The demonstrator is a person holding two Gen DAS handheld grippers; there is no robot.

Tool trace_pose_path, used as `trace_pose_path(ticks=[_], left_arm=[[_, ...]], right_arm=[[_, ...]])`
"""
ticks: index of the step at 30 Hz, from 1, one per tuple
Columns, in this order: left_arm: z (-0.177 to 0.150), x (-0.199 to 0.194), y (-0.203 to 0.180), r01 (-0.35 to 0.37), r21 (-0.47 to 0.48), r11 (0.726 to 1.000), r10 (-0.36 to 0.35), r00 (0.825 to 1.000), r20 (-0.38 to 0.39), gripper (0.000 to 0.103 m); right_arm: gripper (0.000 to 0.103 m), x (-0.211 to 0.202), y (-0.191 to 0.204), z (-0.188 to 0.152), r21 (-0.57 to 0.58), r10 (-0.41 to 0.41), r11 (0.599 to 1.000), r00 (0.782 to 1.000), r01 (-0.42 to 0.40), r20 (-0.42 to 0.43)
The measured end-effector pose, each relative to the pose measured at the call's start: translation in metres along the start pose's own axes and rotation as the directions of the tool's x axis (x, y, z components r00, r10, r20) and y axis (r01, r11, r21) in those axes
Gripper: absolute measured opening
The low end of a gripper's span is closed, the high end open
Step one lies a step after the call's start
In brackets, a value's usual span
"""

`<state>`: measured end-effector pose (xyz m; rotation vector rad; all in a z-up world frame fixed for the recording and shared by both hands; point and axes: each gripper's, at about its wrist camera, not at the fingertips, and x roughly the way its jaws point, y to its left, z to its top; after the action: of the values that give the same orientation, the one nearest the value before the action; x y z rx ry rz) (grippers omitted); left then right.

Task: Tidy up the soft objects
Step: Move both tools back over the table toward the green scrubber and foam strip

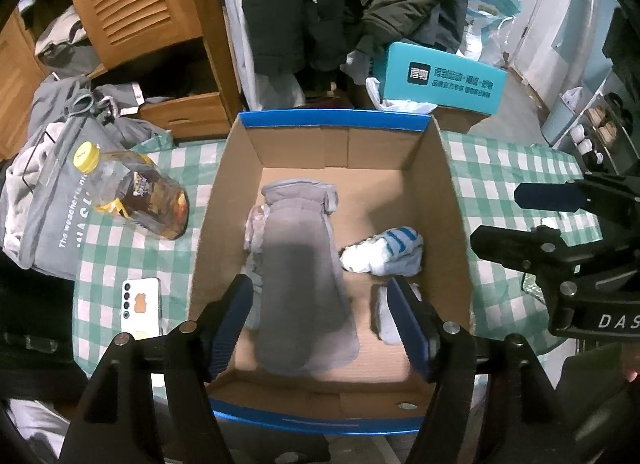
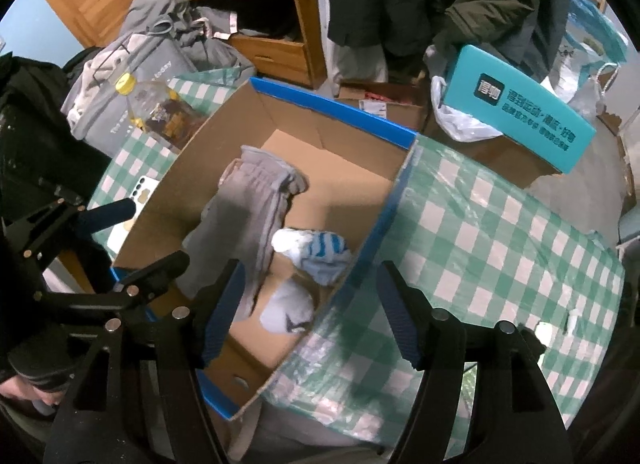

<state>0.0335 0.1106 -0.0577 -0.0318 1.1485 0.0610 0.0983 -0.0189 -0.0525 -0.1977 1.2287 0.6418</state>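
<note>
Two grippers are hanging over an open cardboard box (image 1: 452, 200) with blue-edged rims, sitting on a green-and-white checked tablecloth (image 2: 500, 232). The left gripper (image 1: 320, 324) is hovering above the box's near end, jaws spread wide, gripping nothing. The right gripper (image 2: 308, 312) is also gaping, empty, straddling the box's right wall.

A grey sock (image 1: 304, 284) is lying lengthwise in the box, cuff toward the far wall; its near end is blurring and its left edge is overlapping something pale that is hard to make out. A blue-and-white striped sock bundle (image 1: 384, 252) is sitting just beside it on the right. A smaller pale bundle (image 2: 286, 306) is lying near the front wall, partly hiding behind the left gripper's right finger.

Left of the box, a yellow-capped plastic jar (image 1: 136, 196) is lying on its side beside a white phone (image 1: 142, 308). A teal box (image 1: 440, 80) is sitting beyond, its base cut off by the cardboard box's rim.
</note>
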Motion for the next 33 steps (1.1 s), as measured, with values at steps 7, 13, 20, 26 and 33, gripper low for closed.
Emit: trace_pose_path(ticks=[7, 13, 20, 26, 33], left_arm=[[0.002, 0.0, -0.018, 0.002, 0.036, 0.999, -0.002, 1.0, 0.001, 0.076], [0.004, 0.002, -0.034, 0.017, 0.058, 0.998, -0.016, 1.0, -0.012, 0.076], [0.007, 0.004, -0.054, 0.018, 0.09, 0.996, -0.016, 1.0, -0.015, 0.076], [0.009, 0.006, -0.07, 0.024, 0.11, 0.994, -0.022, 1.0, -0.021, 0.076], [0.011, 0.007, -0.097, 0.024, 0.154, 0.988, -0.02, 0.999, -0.028, 0.076]], right_arm=[[0.069, -0.004, -0.018, -0.011, 0.014, -0.028, 1.0, 1.0, 0.028, 0.003], [0.07, -0.008, -0.037, -0.021, 0.035, -0.043, 0.998, 0.999, 0.043, 0.004], [0.07, -0.015, -0.058, -0.032, 0.066, -0.056, 0.996, 0.998, 0.055, 0.011], [0.07, -0.02, -0.08, -0.043, 0.097, -0.068, 0.993, 0.998, 0.066, 0.016], [0.071, -0.027, -0.104, -0.057, 0.139, -0.087, 0.987, 0.996, 0.083, 0.02]])
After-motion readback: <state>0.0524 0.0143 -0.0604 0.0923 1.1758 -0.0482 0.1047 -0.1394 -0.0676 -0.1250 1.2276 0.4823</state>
